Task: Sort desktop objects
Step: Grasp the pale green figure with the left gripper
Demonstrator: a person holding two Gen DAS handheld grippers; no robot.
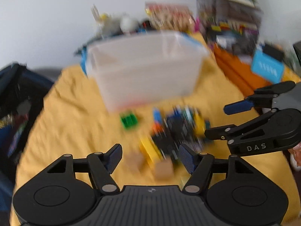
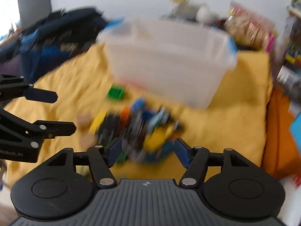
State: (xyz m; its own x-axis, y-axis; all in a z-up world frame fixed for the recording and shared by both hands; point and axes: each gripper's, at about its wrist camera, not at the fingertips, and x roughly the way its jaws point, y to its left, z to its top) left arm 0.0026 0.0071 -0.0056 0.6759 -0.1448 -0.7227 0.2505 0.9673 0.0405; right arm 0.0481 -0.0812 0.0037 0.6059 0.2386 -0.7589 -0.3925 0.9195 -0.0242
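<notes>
Toy pile (image 1: 178, 130) and clear bin (image 1: 146, 66) rest on yellow cloth (image 1: 65, 113).

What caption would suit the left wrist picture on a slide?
Blurred view: open left gripper above a toy pile on yellow cloth, clear bin behind.

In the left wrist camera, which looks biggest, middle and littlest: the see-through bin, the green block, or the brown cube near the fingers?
1. The clear bin looks by far the biggest.
2 and 3. The brown cube and the green block look about alike; the cube is nearer the camera and everything is blurred, so I won't rank them.
</notes>
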